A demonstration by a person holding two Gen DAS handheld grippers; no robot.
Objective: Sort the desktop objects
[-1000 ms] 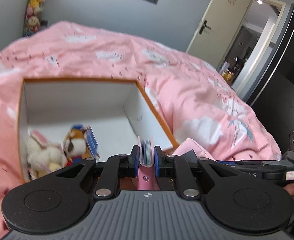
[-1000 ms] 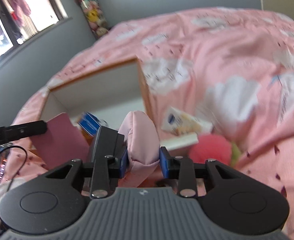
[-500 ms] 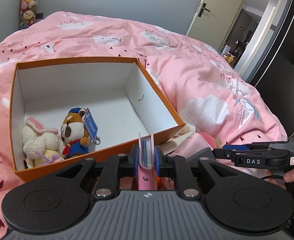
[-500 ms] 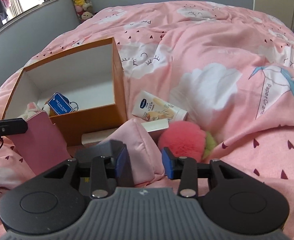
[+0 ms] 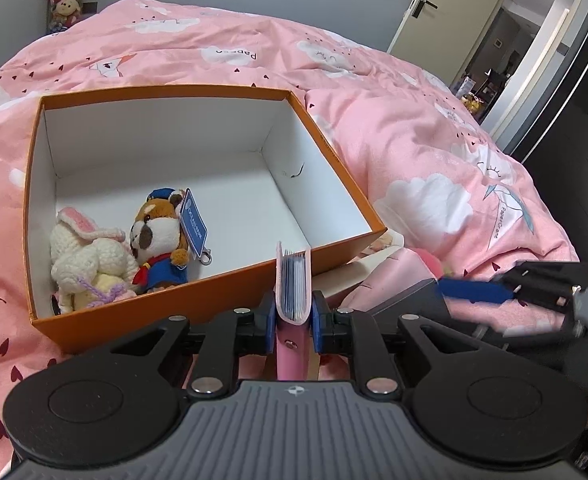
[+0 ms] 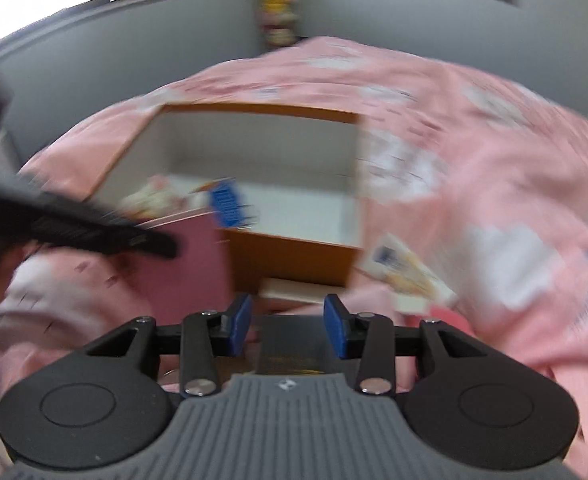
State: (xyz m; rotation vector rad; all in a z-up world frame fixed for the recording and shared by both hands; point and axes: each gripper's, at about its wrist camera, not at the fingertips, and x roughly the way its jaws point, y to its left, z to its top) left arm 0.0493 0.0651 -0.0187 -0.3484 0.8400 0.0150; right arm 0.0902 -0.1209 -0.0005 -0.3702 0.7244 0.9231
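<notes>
My left gripper (image 5: 292, 316) is shut on a pink card holder (image 5: 292, 280), held upright just in front of the near wall of the orange box (image 5: 230, 292). In the box lie a white knitted bunny (image 5: 90, 260) and a brown plush dog (image 5: 160, 246) with a blue tag. My right gripper (image 6: 288, 330) is open and empty above a black object (image 6: 294, 354); its view is blurred. It also shows in the left wrist view (image 5: 481, 290). The card holder (image 6: 200, 268) and the box (image 6: 294, 256) show in the right wrist view.
A cream tube (image 6: 405, 270), a white flat box (image 6: 297, 290) and a pink fluffy ball (image 6: 449, 316) lie on the pink quilt (image 5: 413, 132) to the right of the box. An open door (image 5: 489, 40) is at the far right.
My right gripper has let go of the fold of pink quilt, opened and swung quickly left. My left gripper has risen a little with the card holder in it.
</notes>
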